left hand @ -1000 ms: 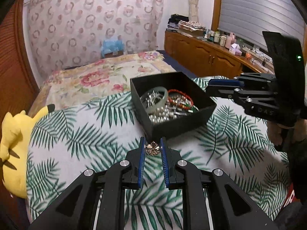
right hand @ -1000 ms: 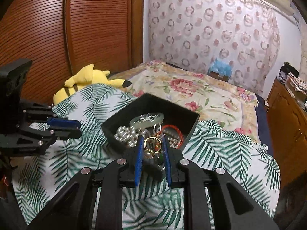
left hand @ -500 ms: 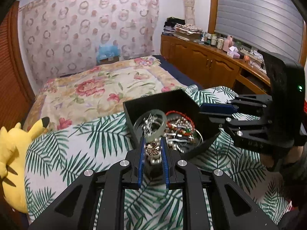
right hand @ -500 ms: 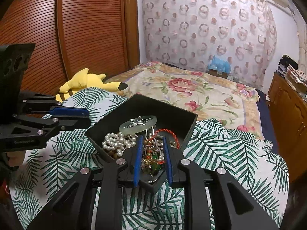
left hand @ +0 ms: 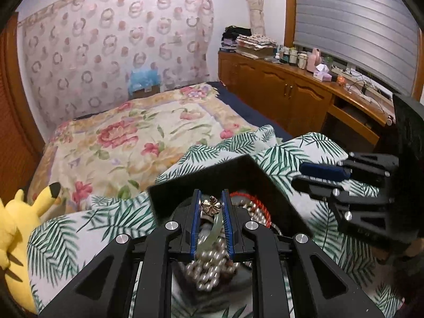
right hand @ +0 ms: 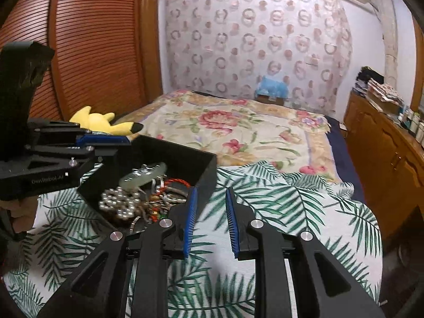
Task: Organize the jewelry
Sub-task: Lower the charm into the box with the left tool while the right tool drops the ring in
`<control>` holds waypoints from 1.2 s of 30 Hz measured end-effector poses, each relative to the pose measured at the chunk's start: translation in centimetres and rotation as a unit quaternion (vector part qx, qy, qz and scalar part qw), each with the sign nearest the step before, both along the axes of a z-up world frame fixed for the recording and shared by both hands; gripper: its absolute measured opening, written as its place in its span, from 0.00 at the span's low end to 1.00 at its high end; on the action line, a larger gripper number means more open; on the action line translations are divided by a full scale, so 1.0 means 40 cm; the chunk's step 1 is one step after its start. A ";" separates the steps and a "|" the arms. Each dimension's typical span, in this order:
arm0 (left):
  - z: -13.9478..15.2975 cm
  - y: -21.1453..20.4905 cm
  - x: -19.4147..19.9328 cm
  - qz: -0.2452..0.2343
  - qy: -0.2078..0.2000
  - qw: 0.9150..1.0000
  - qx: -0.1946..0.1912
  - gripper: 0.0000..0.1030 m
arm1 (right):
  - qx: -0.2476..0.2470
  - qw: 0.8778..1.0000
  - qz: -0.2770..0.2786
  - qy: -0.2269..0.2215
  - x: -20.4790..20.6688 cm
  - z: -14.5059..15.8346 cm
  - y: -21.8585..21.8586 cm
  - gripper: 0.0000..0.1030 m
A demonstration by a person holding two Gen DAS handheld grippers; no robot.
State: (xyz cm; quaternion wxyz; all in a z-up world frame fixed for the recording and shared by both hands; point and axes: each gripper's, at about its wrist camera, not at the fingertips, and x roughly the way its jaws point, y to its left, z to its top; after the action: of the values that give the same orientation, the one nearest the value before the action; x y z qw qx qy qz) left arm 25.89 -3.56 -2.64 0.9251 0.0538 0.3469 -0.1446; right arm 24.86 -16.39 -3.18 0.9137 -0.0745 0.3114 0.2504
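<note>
A: Where is the brooch?

B: The brooch (left hand: pixel 211 206), a small gold flower, sits pinched between the blue pads of the left gripper (left hand: pixel 210 204), right at the tips. It hangs over the box (left hand: pixel 275 196), above the jewelry already inside.

A: So the left one is clenched on it?

B: Yes, both pads press on the flower from either side.

A: What lies in the box?

B: A pale green bangle (right hand: pixel 144 176), a heap of pearls (right hand: pixel 119 202), a red cord bracelet (right hand: pixel 176 182) and a tangle of smaller pieces too muddled to tell apart. In the left view the bangle and pearls show between and below the fingers.

A: And the right gripper?

B: The right gripper (right hand: pixel 210 198) has its pads apart with nothing between them. Its left pad (right hand: pixel 191 212) overlaps the box's near corner; the gap between the pads shows only the cloth (right hand: pixel 291 206). In the left view it appears side-on, just right of the box.

A: What does the box rest on?

B: On that palm-leaf cloth, spread over a bed with a floral quilt (left hand: pixel 137 137). A yellow plush (left hand: pixel 16 228) lies at the cloth's left edge, well apart from the box.
</note>
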 end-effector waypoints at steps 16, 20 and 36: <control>-0.005 -0.037 0.069 0.002 0.015 1.000 -0.011 0.27 | -0.013 1.000 -0.017 -0.008 0.007 -0.017 -0.016 0.24; -0.005 -0.037 0.063 0.012 0.010 1.000 -0.015 0.44 | -0.012 1.000 -0.016 -0.008 0.008 -0.017 -0.017 0.24; -0.003 0.066 -0.059 0.097 -0.016 0.995 -0.013 0.92 | -0.008 1.000 -0.021 -0.017 -0.003 -0.008 0.005 0.44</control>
State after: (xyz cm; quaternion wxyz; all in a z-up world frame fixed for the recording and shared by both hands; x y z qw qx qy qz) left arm 23.52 -0.93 -2.74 0.9407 0.0098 0.3341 -0.0578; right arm 24.74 -16.19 -3.49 0.9233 -0.0790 0.2996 0.2271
